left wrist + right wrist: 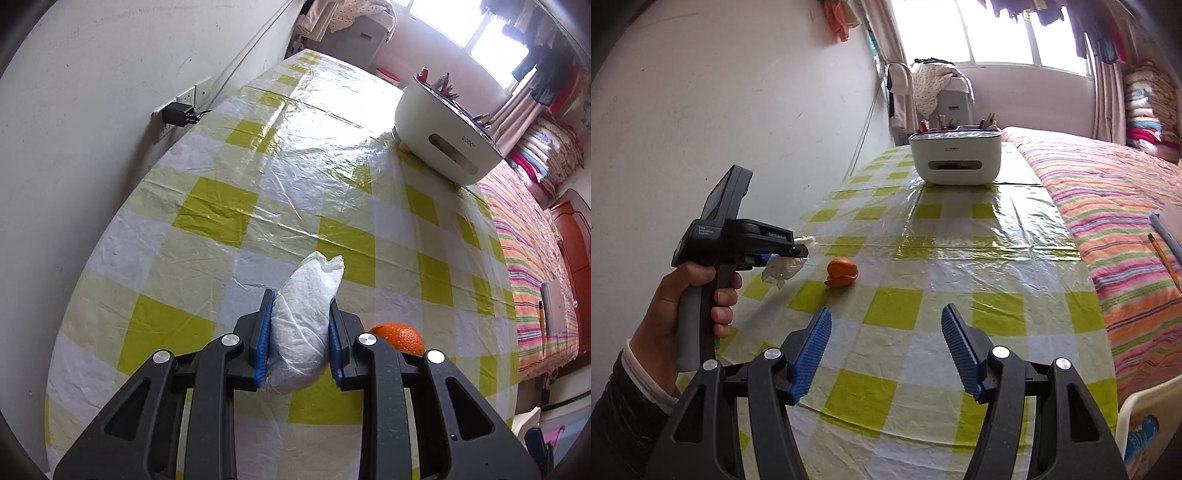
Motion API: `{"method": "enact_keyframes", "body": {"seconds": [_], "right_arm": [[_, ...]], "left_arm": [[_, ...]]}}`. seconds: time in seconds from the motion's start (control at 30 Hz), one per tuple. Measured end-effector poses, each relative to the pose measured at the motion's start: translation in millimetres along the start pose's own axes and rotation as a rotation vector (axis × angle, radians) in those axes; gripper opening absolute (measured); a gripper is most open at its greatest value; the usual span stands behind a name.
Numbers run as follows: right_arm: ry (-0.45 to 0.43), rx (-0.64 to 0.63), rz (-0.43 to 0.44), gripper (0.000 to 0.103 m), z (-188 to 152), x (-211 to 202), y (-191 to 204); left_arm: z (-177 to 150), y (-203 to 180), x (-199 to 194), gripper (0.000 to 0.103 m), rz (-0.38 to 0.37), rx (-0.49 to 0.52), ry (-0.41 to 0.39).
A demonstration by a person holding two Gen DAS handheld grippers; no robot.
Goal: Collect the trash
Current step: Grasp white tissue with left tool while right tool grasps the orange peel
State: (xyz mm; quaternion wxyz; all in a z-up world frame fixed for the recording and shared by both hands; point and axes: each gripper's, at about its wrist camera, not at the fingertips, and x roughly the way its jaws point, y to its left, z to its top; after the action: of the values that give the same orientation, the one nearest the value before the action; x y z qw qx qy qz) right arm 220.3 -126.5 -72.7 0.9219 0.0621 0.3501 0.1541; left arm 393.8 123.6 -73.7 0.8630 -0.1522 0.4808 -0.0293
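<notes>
Your left gripper is clamped on a crumpled white tissue: both blue pads press its sides, and a loose end pokes out past the fingertips. Seen from your right wrist, your left hand holds that gripper by its grey handle at the left of the scene, with the tissue hanging from the jaws and apparently clear of the table; whether it touches the cloth you cannot tell from here.

A piece of orange peel lies on the table just right of the tissue, touching neither gripper. In the left wrist view the peel shows only partly, behind the right finger.

Your right gripper stands open over the near part of the table, nothing between its blue pads.

The table has a yellow-and-white checked cloth under clear plastic. A white box with pens in its top sits at the far end. A bed with a striped cover runs along the right side; a pencil lies on it.
</notes>
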Motion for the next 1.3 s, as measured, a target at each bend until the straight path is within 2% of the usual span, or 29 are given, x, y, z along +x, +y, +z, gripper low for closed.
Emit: {"method": "enact_keyframes", "body": {"seconds": [0.17,0.3,0.6,0.67,0.77,0.9,1.3], "right_arm": [[0.112,-0.069,0.073,0.060,17,62,30],[0.154,-0.139,0.056,0.060,30,100,52],[0.259,-0.138,-0.011,0.060,41,169,54],[0.272,-0.141,-0.014,0.057,39,176,55],[0.263,-0.174,-0.033,0.044,39,179,58],[0.242,-0.183,-0.027,0.035,38,172,59],[0.225,-0.191,-0.019,0.026,22,137,56]], "left_arm": [[-4,21,-29,0.025,0.002,-0.032,-0.059],[-10,32,-45,0.025,-0.006,-0.044,-0.080],[-17,36,-67,0.025,-0.032,-0.027,-0.118],[-18,35,-69,0.025,-0.031,-0.019,-0.121],[-21,32,-70,0.025,-0.026,-0.004,-0.123],[-24,28,-71,0.025,-0.035,0.004,-0.118],[-47,-7,-74,0.025,-0.036,0.069,-0.110]]}}
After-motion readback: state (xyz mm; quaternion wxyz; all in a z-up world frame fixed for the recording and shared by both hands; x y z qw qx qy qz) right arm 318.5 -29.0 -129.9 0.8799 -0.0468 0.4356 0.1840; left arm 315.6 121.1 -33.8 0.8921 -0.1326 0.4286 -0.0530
